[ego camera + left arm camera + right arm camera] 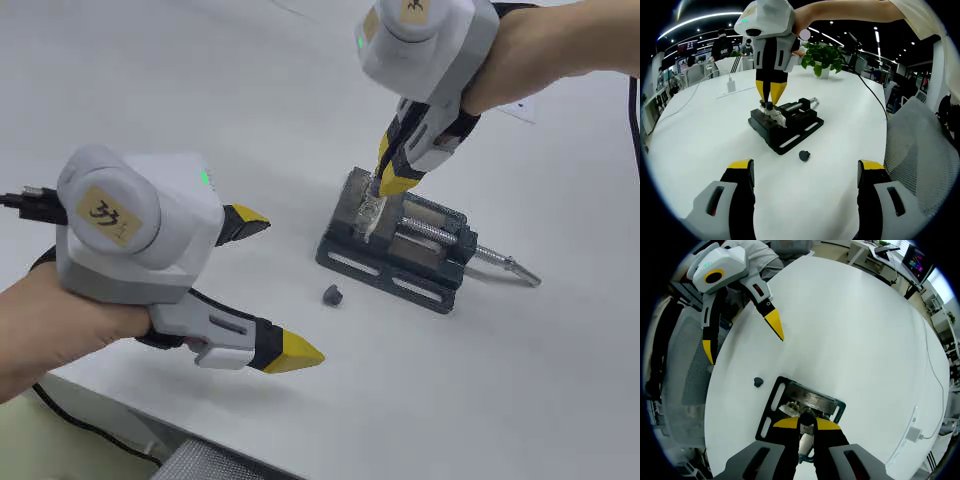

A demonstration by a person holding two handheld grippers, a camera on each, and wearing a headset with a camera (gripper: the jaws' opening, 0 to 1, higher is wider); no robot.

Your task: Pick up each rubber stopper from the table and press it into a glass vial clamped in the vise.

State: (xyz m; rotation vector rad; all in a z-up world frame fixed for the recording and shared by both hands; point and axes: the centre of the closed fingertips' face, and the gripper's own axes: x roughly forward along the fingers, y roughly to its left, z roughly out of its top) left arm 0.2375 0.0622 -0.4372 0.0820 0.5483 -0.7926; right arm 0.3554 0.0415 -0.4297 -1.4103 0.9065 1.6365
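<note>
A black vise [395,262] stands on the white table and clamps a glass vial [369,220]. My right gripper [384,186] points straight down over that vial, shut on a dark rubber stopper [807,417] that sits at the vial's mouth. In the right gripper view its yellow tips [807,423] pinch the stopper above the vise [812,399]. One loose stopper [333,294] lies on the table just in front of the vise, also seen as a dark stopper [804,155]. My left gripper [275,285] hovers open to the left of it, holding nothing.
The vise's screw handle [505,264] sticks out to the right. A white charger with cable [731,86] and a potted plant [822,57] stand farther back. A mesh chair [920,150] is beside the table edge [140,415].
</note>
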